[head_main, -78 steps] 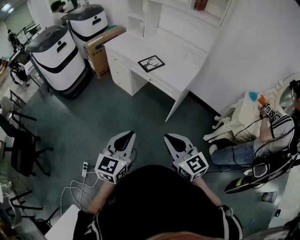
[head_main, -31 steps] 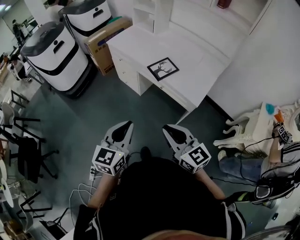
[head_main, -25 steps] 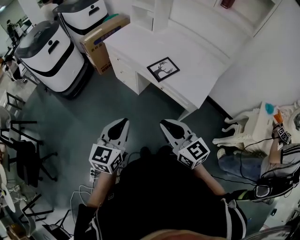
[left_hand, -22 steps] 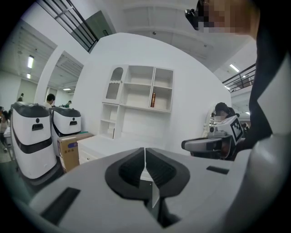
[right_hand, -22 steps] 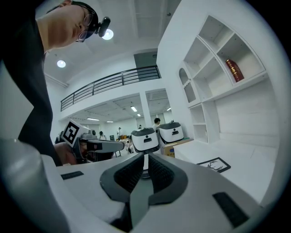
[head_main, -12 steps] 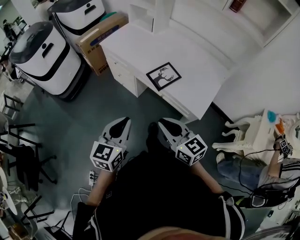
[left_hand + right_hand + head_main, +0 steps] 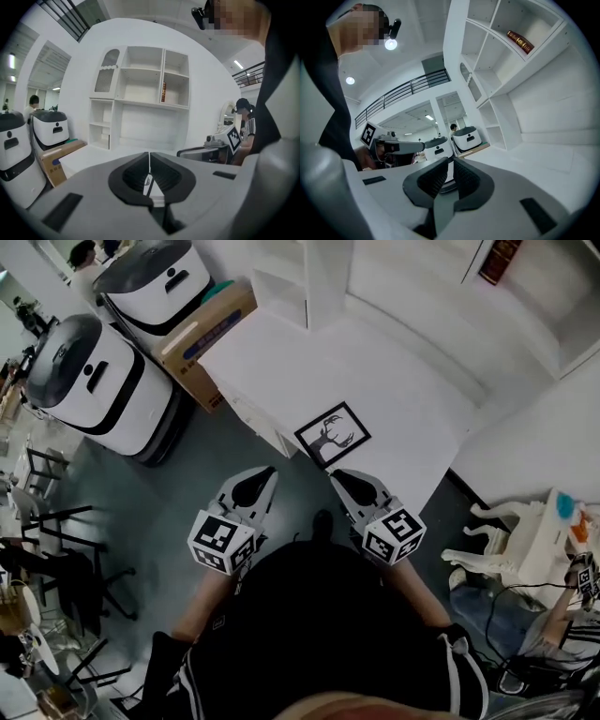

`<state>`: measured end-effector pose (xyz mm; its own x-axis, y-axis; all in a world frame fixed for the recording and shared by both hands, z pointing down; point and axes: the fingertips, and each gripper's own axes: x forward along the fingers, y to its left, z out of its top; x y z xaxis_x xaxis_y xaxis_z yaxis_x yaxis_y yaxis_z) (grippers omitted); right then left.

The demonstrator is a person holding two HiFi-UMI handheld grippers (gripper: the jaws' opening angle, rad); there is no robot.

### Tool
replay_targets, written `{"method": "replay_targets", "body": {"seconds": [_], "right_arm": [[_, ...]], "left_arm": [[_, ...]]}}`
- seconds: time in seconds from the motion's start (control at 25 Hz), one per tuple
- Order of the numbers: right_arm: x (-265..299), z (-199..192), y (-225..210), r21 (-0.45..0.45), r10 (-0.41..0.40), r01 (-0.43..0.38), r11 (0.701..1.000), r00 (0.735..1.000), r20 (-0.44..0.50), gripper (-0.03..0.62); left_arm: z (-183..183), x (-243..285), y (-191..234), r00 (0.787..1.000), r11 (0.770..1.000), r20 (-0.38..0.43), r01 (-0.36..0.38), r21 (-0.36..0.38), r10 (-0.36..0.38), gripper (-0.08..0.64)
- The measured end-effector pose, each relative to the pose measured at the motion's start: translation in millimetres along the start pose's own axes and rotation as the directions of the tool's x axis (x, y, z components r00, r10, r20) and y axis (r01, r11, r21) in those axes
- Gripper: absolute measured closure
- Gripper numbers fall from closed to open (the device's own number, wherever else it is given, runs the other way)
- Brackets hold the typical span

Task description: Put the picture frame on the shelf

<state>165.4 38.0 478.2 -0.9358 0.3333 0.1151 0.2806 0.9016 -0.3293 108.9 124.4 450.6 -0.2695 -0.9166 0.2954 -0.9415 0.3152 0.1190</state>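
Note:
The black picture frame [image 7: 333, 435] with a deer print lies flat near the front edge of the white desk [image 7: 281, 362]. Both grippers are held side by side just short of that edge, empty. My left gripper [image 7: 267, 472] is shut, its tip just left of and below the frame. My right gripper [image 7: 340, 474] is shut too, its tip close to the frame's near edge. In the left gripper view the closed jaws [image 7: 149, 157] point at the white shelf unit [image 7: 145, 79] behind the desk. The right gripper view shows the shelf unit [image 7: 497, 56] rising on the right.
A dark red item [image 7: 497, 259] stands on an upper shelf. Two white-and-black machines [image 7: 89, 381] and a cardboard box [image 7: 202, 329] stand left of the desk. Black chairs [image 7: 56, 549] fill the left side. A seated person [image 7: 572, 615] and a white chair [image 7: 506, 559] are at the right.
Both grippers have travelled forward across the floor to the desk's front edge, still shut. The frame, earlier far ahead, now lies right in front of their tips.

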Motion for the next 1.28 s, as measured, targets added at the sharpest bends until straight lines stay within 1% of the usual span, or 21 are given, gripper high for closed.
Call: {"method": "replay_targets", "body": {"seconds": [0.08,0.2,0.4,0.48,0.56,0.68,0.8,0.92,1.04,1.16,1.28], "right_arm": [[9.5,9.6,-17.1,-0.011,0.005,-0.005,1.0,1.0,0.001,0.564],[18.2,17.5,-36.6,-0.005,-0.012,0.012,1.0,1.0,0.003,0.554],[23.0,11.1,-52.1,0.019,-0.062,0.062,0.998,0.998,-0.02,0.551],[25.6,6.3,-60.6,0.033,-0.102,0.103,0.994,0.994,-0.036,0.551],[28.8,7.8,-71.1,0.033,-0.161,0.162,0.986,0.986,-0.037,0.551],[39.0,14.8,-91.3,0.04,-0.266,0.267,0.963,0.964,-0.018,0.551],[58.9,21.3,-109.5,0.081,-0.36,0.359,0.93,0.933,0.002,0.551],[85.0,30.5,-122.6,0.124,-0.435,0.43,0.894,0.9,0.017,0.551],[112.7,37.3,-137.7,0.155,-0.505,0.497,0.854,0.863,0.02,0.551],[143.5,44.3,-147.8,0.183,-0.561,0.549,0.816,0.827,0.024,0.551],[162.6,52.2,-150.1,0.188,-0.625,0.609,0.771,0.78,0.032,0.551]], "left_arm": [[7.6,20.4,6.8,1.0,1.0,-0.006,0.009,-0.006,-0.009,0.546],[12.3,47.9,13.4,0.999,0.999,-0.026,0.037,-0.009,-0.037,0.546],[21.0,85.8,25.2,0.994,0.995,-0.036,0.102,0.0,-0.102,0.546],[24.8,100.6,31.8,0.989,0.99,-0.035,0.141,0.005,-0.141,0.546],[28.3,114.8,41.0,0.982,0.982,-0.036,0.186,0.013,-0.185,0.546],[33.7,137.0,60.9,0.965,0.965,-0.044,0.259,0.031,-0.257,0.546],[39.2,160.6,83.7,0.94,0.94,-0.07,0.338,0.049,-0.335,0.546],[46.7,182.6,107.9,0.906,0.905,-0.105,0.419,0.076,-0.411,0.546],[51.1,202.9,131.5,0.861,0.86,-0.138,0.503,0.089,-0.489,0.546],[51.2,217.1,155.9,0.815,0.816,-0.163,0.572,0.083,-0.556,0.546],[45.8,227.0,174.5,0.762,0.767,-0.211,0.638,0.077,-0.613,0.546]]}}
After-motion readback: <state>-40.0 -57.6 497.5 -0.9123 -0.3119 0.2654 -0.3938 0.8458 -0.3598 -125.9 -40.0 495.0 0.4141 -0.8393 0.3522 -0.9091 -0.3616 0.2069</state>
